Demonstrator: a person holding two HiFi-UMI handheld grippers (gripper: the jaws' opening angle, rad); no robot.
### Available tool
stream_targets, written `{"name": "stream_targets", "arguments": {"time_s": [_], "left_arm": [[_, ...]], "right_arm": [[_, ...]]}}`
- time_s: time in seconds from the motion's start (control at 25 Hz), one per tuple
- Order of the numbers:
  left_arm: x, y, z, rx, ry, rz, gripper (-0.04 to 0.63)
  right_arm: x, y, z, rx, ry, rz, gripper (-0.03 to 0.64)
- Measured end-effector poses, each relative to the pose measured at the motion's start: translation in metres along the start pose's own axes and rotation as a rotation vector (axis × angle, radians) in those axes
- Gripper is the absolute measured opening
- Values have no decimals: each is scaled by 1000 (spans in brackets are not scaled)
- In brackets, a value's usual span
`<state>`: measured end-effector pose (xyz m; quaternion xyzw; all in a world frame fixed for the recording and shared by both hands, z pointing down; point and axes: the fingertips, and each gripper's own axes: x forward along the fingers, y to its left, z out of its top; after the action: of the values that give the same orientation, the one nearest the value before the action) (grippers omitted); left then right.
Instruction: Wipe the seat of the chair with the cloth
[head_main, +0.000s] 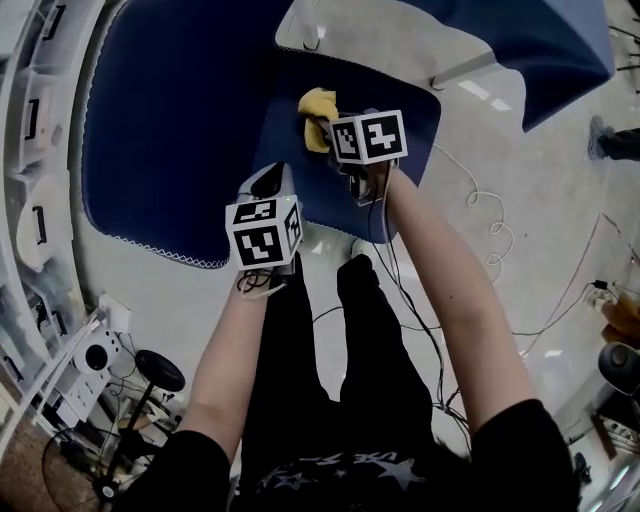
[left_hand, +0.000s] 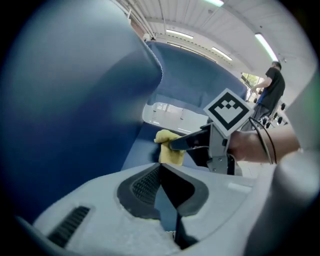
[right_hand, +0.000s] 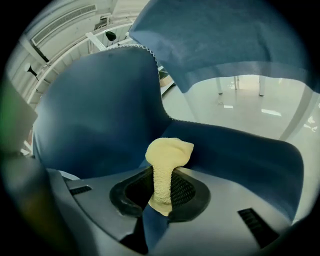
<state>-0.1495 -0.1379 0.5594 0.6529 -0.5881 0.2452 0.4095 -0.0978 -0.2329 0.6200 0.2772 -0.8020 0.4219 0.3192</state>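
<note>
The yellow cloth (right_hand: 169, 152) is pinched at its middle by the right gripper (right_hand: 161, 176). The jaws are closed tight on it, and a bunched end stands out past the tips, over the blue seat (right_hand: 240, 150) close to the backrest (right_hand: 100, 110). The left gripper (left_hand: 161, 167) is closed on nothing and is held just beside, over the seat's front. For a good wipe, the bunched end should be pressed flat on the fabric and drawn across in overlapping strokes, with the pinch held firm.
</note>
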Motion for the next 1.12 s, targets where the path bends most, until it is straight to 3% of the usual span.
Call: {"name": "stream_targets", "arguments": {"time_s": [0.12, 0.4, 0.88, 1.12], "left_arm": [[9, 6, 6, -29, 7, -36, 20], [20, 29, 12, -8, 36, -44, 20], [21, 25, -8, 92, 97, -67, 20], [21, -3, -16, 156, 119, -88, 20]], "right_arm": [[25, 16, 5, 5, 0, 27, 66], [63, 39, 7, 22, -15, 86, 66], [42, 2, -16, 29, -5, -61, 66], [-1, -39, -41, 52, 8, -141, 66]]}}
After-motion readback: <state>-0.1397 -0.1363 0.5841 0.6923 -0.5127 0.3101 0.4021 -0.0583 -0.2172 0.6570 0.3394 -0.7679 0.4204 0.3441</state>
